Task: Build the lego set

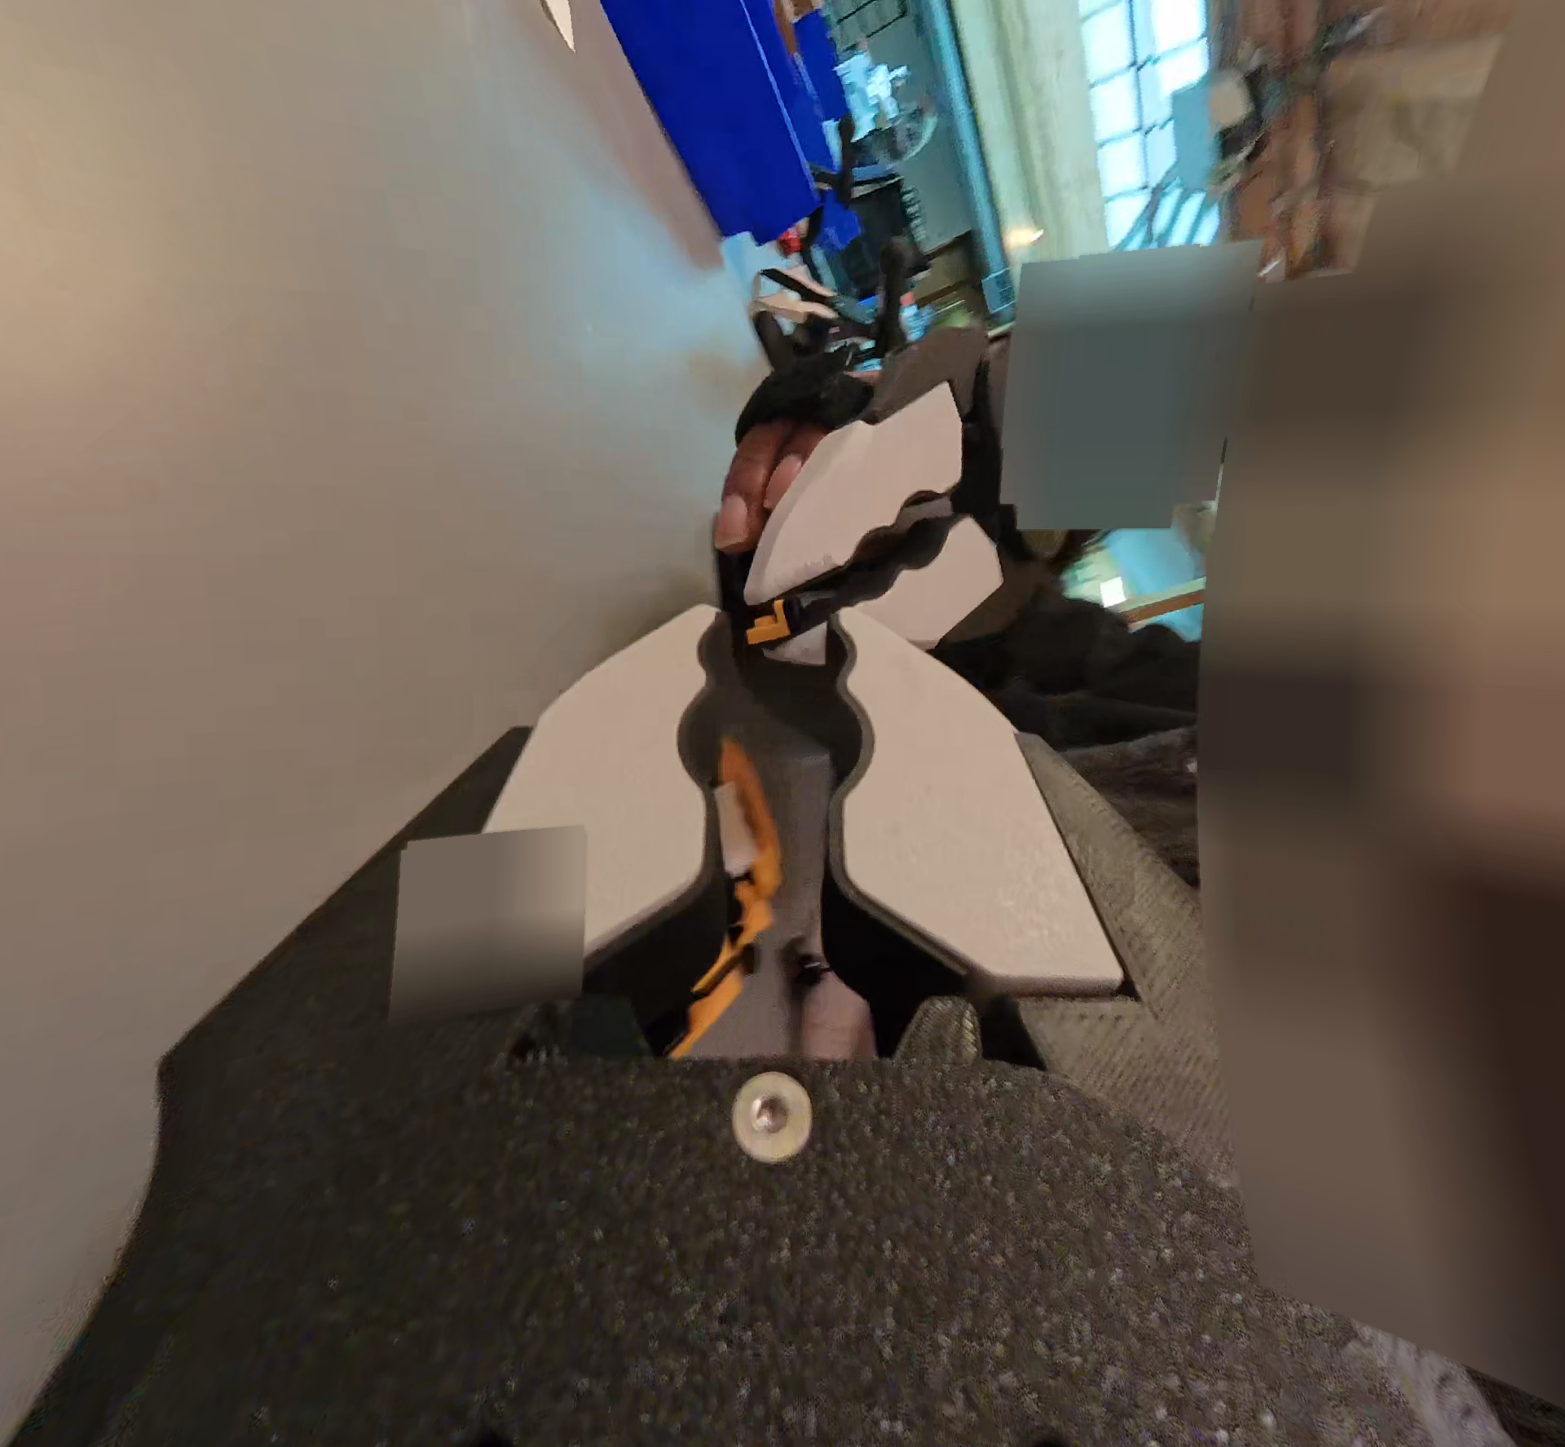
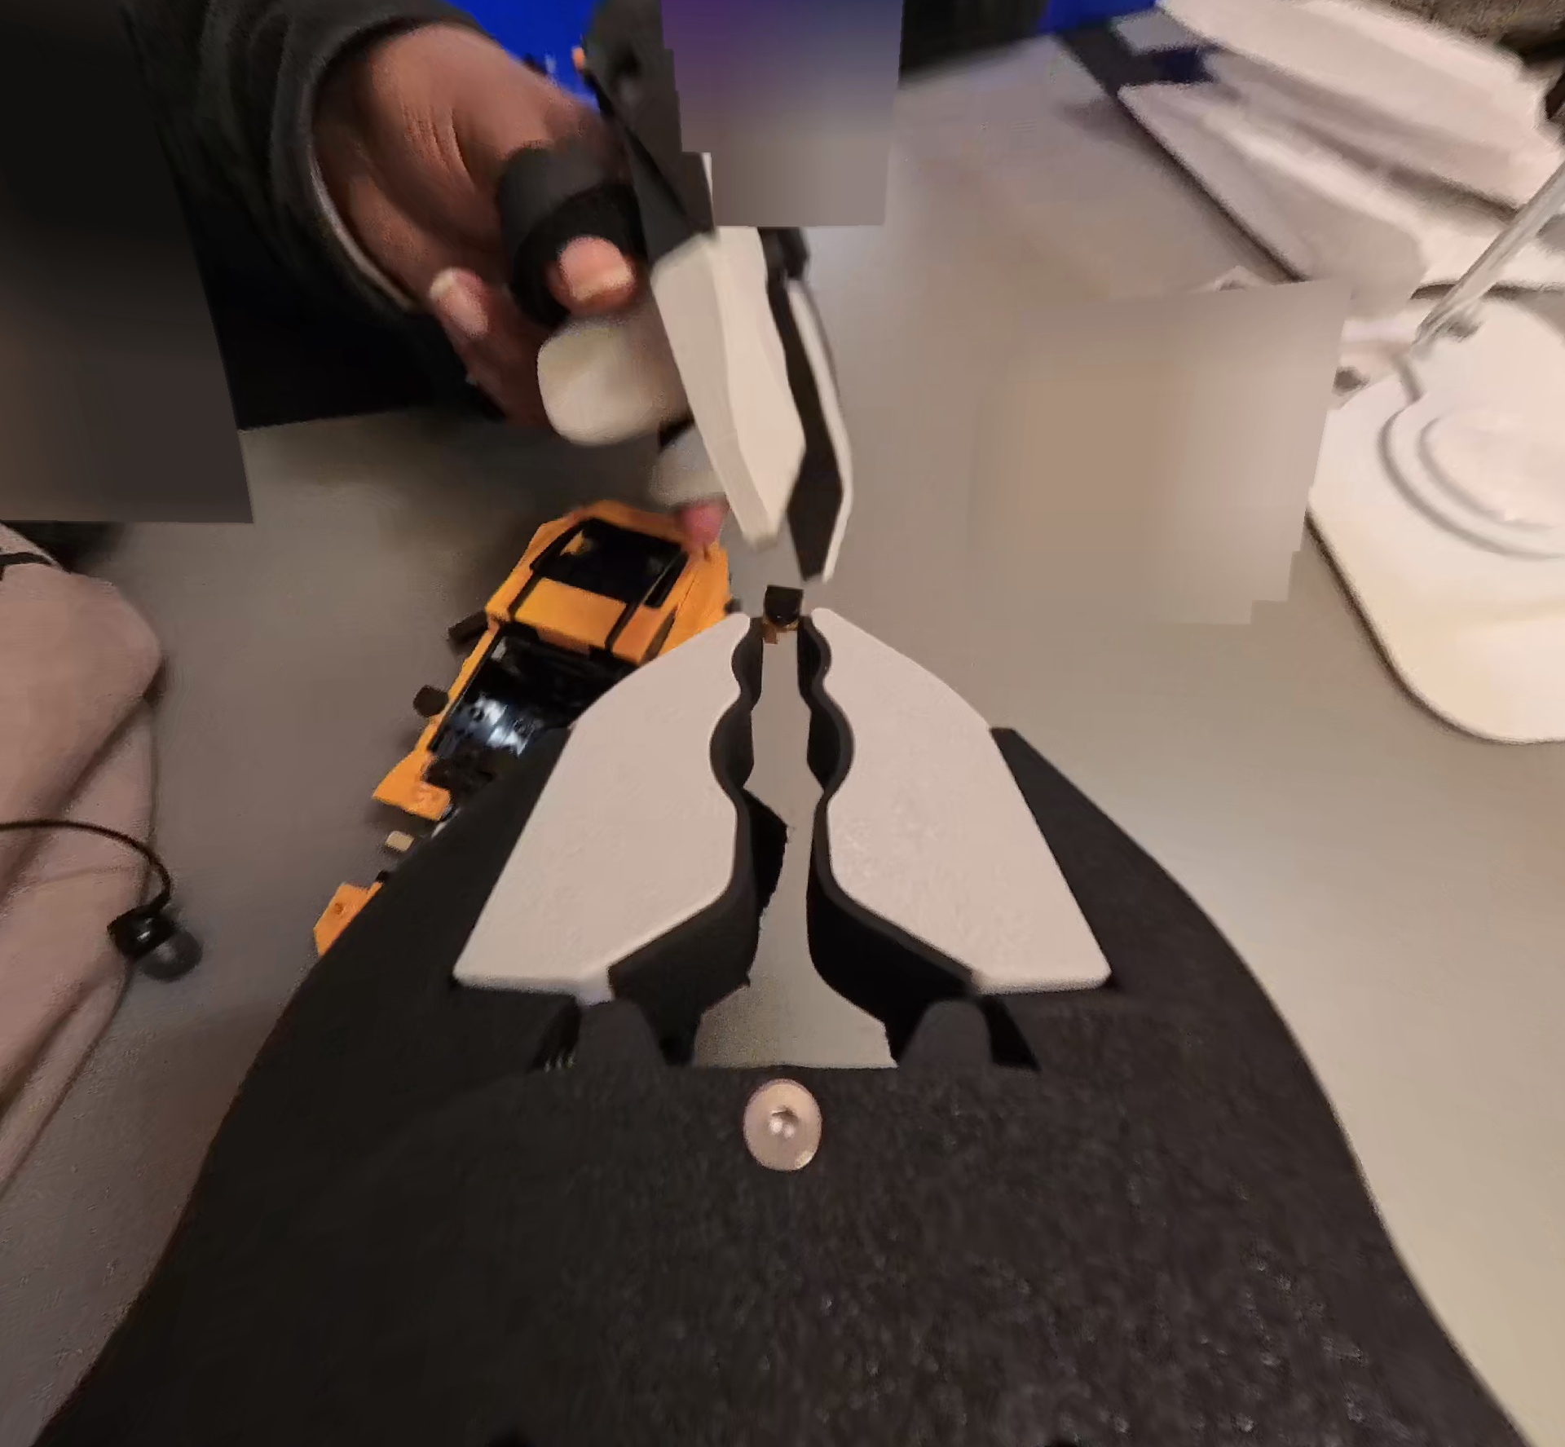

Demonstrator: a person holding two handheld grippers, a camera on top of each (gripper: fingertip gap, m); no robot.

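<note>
**Small piece held at the tips, ready for handover or fitting**

At the centre of the right wrist view, a small black piece (image 2: 781, 607) with a trace of orange is seen pinched at the very tips of the right tongs (image 2: 783, 620), whose jaws are nearly closed on it. Just above, the left tongs (image 2: 792, 551) are pointed downward at the piece, their tips close together; whether anything is held in them cannot be told from that view. In the left wrist view the left tongs (image 1: 775, 627) are seen with a narrow gap at the tips, and the small orange-and-black piece (image 1: 769, 629) sits right there against the tips of the other tongs; whether it is gripped by the left pair as well cannot be told.

The orange lego car (image 2: 584, 627) lies on the grey tabletop (image 2: 1059, 771) at centre left of the right wrist view, partly built, with loose pieces beside it.

The step in hand is judged to be the passing or regripping of the small piece between the two tongs. Careful alignment of the tips is called for next, so that the piece is not dropped before it is carried to the car
</note>
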